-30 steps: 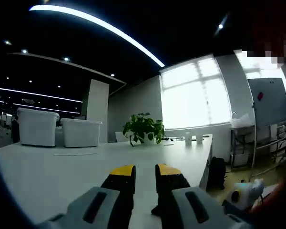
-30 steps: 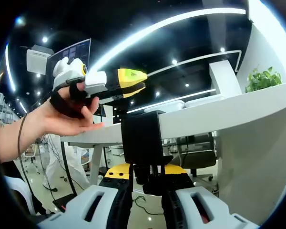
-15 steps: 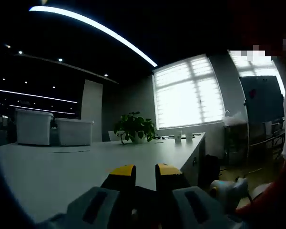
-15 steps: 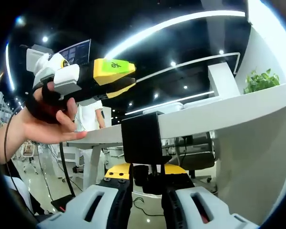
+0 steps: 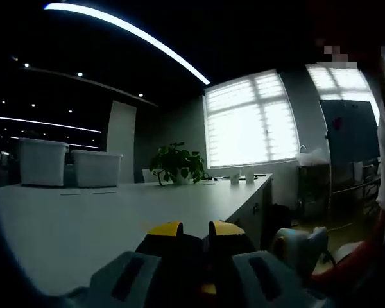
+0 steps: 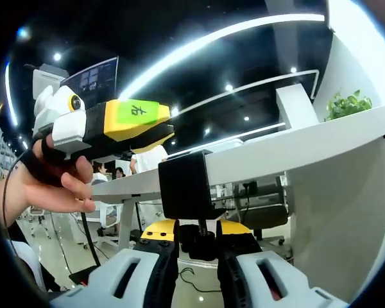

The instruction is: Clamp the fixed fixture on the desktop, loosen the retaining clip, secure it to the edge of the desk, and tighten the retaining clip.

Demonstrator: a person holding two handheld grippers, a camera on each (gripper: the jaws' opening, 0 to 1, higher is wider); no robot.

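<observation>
From the left gripper view, the left gripper [image 5: 191, 230] sits low over the white desk [image 5: 70, 218], its two yellow-tipped jaws drawn close with only a dark slit between them. Whether anything is pinched there I cannot tell; the gap is too dark. It seems parked above the desktop, out of the way, leaving the work to the other hand. Far across the desk stand a potted plant [image 5: 175, 165] and two white storage bins [image 5: 67, 168], with a bright window [image 5: 250, 122] behind. At lower right the right gripper [image 5: 300, 245] shows as a pale body just off the desk's edge.

From the right gripper view, looking up from below the desk edge [image 6: 289, 146], the black fixture [image 6: 185, 188] is seated over the desk's lip, its block wrapping the edge so the desktop slots into it. Beneath it hangs the dark retaining clip knob [image 6: 201, 239], and the right gripper [image 6: 194, 247] has its jaws clenched on that knob from underneath, which is the sensible hold for turning it tight. Above and to the left, a hand [image 6: 48, 186] carries the left gripper [image 6: 144, 125], its yellow jaws near together, pointing over the desk close to the fixture. I judge the fixture is already placed and the tightening is the step in hand.
</observation>
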